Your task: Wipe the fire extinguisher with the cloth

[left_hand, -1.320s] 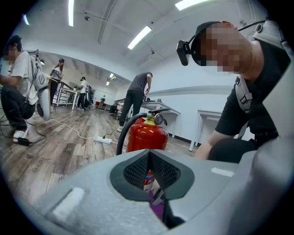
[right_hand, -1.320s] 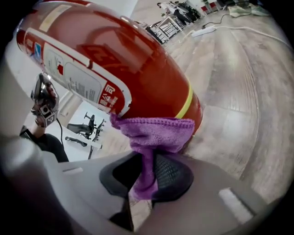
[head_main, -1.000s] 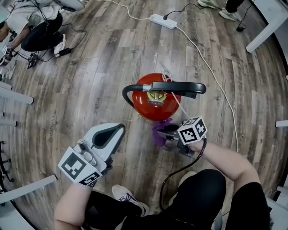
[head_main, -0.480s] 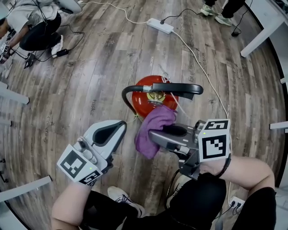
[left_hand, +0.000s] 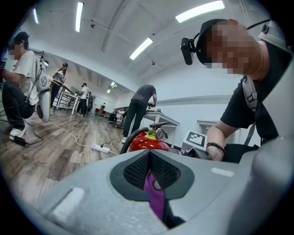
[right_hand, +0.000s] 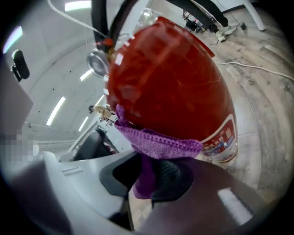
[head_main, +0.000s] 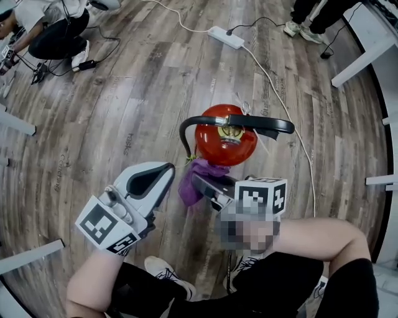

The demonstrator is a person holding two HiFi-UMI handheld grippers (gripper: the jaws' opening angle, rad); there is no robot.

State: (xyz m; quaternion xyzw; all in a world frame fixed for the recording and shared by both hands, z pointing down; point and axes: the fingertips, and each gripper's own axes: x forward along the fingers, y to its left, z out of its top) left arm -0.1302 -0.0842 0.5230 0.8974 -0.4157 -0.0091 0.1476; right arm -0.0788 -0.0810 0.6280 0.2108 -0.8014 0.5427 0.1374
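Right claw (head_main: 199, 181) with cloth (head_main: 186, 190) against fire extinguisher (head_main: 217, 146), open floor (head_main: 124, 112) around

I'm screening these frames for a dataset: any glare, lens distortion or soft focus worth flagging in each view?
Head view: fisheye bows the floor planks; a mosaic patch overlays the lower middle. Right gripper view: pale reflections streak the fire extinguisher; the cloth weave is crisp, the near jaws soft. Left gripper view: dark vignetted corners, blown-out ceiling lights.

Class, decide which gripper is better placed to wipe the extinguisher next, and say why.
Right. The right gripper is clamped on the purple cloth, which lies against the red fire extinguisher. The left gripper is shut, off to one side of it.
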